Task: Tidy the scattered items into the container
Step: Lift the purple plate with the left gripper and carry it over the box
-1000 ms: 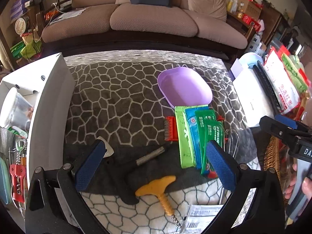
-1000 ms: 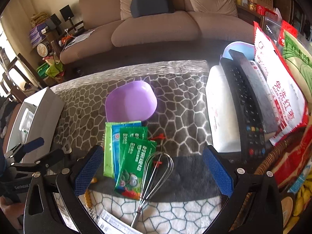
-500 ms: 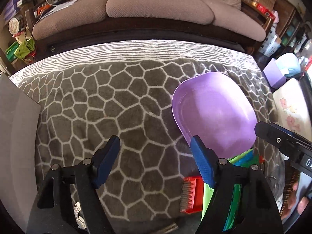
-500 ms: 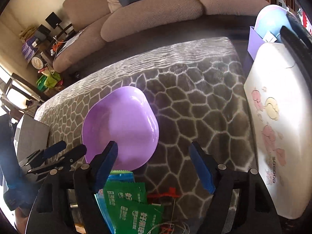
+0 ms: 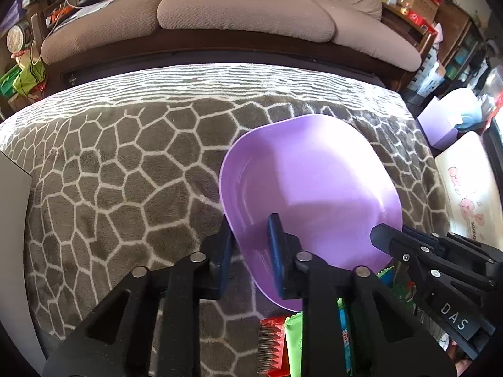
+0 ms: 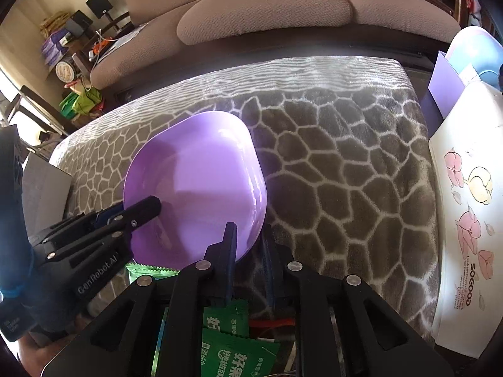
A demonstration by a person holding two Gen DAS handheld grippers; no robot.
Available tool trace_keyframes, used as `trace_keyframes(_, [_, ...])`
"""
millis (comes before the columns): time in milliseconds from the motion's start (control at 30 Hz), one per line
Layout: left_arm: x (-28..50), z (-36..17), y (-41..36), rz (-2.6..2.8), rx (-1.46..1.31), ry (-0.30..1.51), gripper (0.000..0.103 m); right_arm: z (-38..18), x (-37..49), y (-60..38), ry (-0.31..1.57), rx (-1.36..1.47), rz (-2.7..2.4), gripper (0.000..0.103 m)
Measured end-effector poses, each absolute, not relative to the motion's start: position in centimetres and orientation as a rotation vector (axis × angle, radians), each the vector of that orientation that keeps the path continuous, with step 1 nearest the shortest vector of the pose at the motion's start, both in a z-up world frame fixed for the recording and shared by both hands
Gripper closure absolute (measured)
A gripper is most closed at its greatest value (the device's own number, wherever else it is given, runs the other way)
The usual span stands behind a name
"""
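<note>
On the grey pebble-patterned plush blanket (image 5: 125, 163) sits the shallow purple plastic bowl (image 5: 314, 182), and we have both grippers at its near rim. We read the left gripper (image 5: 250, 251) as pinching that rim: its jaws are narrow, one blue pad outside the wall and one inside the basin. The right gripper (image 6: 248, 251) straddles the opposite near corner in the same way, jaws narrow with one finger inside and the other outside, and appears clamped on the rim too.

Progress: the bowl holds nothing that we can see; its purple interior is bare. The scattered items are all outside it, just beside the near edge: the green foil sachets (image 6: 232, 339), a blue sachet (image 5: 344, 339) among them, and the red toothed comb-like piece (image 5: 272, 345). A red item beneath the right gripper is too hidden to name.

Judgement: the task is at its start. Nothing is stowed. The present step looks like a two-handed repositioning of the bowl; every item remains to be picked and placed afterwards.
</note>
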State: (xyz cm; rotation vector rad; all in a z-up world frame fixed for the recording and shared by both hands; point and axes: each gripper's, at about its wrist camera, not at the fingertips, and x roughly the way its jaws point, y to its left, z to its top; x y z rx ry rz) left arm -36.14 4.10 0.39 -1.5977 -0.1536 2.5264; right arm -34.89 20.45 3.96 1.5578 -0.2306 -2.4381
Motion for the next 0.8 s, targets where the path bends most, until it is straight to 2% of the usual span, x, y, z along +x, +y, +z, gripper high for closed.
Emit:
trace_keyframes(67, [-36.2, 0.8, 3.5, 2.516, -1.588, -0.205, 0.094, 4.3, -34.6, 20.7, -0.251, 1.539, -2.455, 0.091])
trace_keyframes(233, [-35.3, 4.0, 2.8, 2.55, -1.521, -0.187, 0.095, 6.6, -33.7, 19.5, -0.186, 1.498, -2.488, 0.093])
trace_keyframes(400, [-33.0, 9.0, 0.4, 2.583, -1.448, -0.188, 0.096, 11.3, -31.8, 17.6, -0.173, 1.403, -2.519, 0.093])
trace_keyframes(633, [-27.8, 16.9, -6.9, 2.662, -1.362, -0.228, 0.095, 19.5, -27.3, 10.9, -0.054, 1.272, -2.484, 0.092])
trace_keyframes(800, [-22.2, 21.2, -13.3, 2.723, -1.341, -0.29, 0.095, 22.8, -23.0, 4.8, -0.002, 1.232, -2.422, 0.092])
